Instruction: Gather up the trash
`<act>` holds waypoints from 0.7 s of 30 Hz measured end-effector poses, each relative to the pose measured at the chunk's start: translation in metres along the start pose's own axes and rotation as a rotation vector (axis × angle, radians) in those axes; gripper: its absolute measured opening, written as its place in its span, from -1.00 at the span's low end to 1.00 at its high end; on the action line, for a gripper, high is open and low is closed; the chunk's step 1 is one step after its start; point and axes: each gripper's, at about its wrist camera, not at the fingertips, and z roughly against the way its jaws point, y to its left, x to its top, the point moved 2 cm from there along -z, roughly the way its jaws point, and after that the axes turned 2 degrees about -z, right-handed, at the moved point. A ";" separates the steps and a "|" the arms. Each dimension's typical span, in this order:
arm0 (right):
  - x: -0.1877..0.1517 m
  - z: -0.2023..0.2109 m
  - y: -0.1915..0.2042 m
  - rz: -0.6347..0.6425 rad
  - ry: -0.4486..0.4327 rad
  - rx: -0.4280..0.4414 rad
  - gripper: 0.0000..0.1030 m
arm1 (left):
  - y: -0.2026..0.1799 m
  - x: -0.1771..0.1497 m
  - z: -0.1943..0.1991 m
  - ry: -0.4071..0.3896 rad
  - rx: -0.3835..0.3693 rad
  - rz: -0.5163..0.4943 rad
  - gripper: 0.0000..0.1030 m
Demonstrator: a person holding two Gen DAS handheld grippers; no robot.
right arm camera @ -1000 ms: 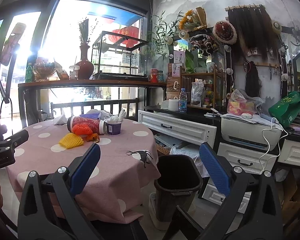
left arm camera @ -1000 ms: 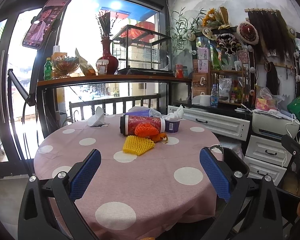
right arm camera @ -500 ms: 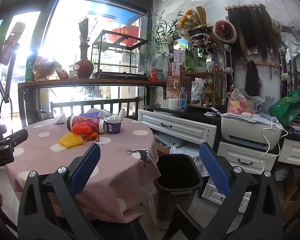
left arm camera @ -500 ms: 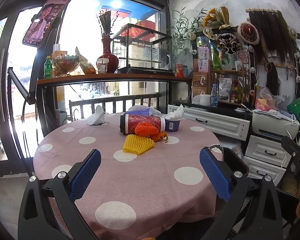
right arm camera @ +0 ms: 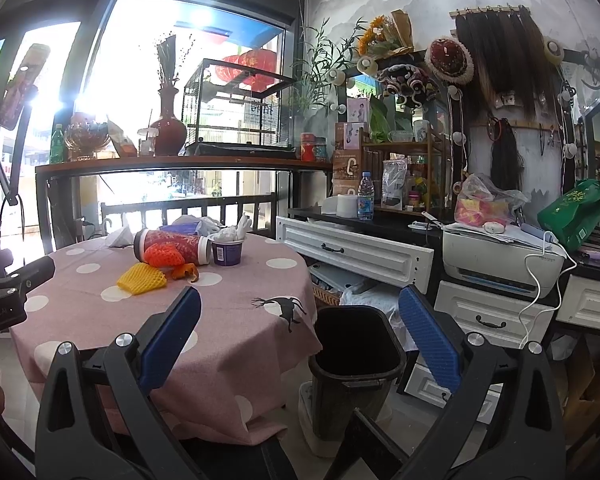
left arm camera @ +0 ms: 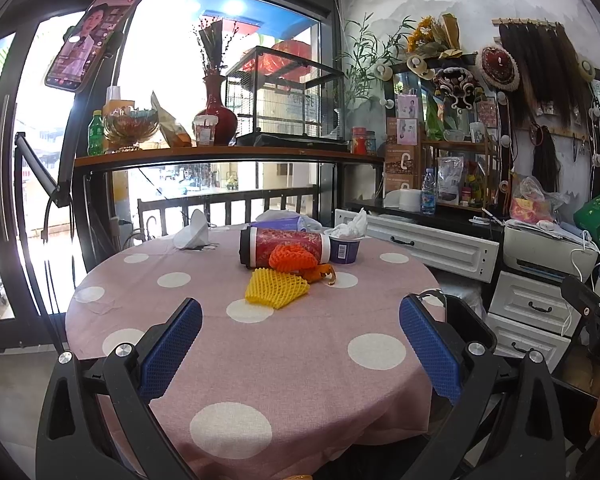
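Note:
Trash lies mid-table on the pink dotted tablecloth (left arm camera: 284,364): a yellow foam net (left arm camera: 276,289), an orange foam net (left arm camera: 292,257), orange peel (left arm camera: 320,272), a red cylindrical can on its side (left arm camera: 286,243), a purple cup stuffed with tissue (left arm camera: 344,245) and a crumpled tissue (left arm camera: 194,234). A black trash bin (right arm camera: 356,360) stands on the floor right of the table. My left gripper (left arm camera: 300,348) is open and empty over the near table edge. My right gripper (right arm camera: 300,344) is open and empty above the gap between table and bin.
White drawers (right arm camera: 356,254) and a printer (right arm camera: 500,260) stand right of the bin. A wooden shelf (left arm camera: 220,154) with a red vase runs behind the table. A phone on a stand (left arm camera: 94,36) hangs at the left. A plastic bag (left arm camera: 284,218) lies at the table's far edge.
Both views have barely shifted; the grippers stay open and nothing on the table has moved.

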 end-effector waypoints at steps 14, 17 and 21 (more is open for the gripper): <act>-0.001 -0.001 0.000 -0.003 0.002 -0.003 0.90 | 0.000 0.000 0.000 0.004 -0.002 0.000 0.90; -0.002 -0.001 0.000 -0.003 0.007 -0.002 0.90 | 0.000 -0.001 0.000 0.005 -0.001 0.001 0.90; -0.002 -0.002 0.001 -0.004 0.009 -0.002 0.90 | 0.000 -0.001 0.000 0.004 -0.002 0.002 0.90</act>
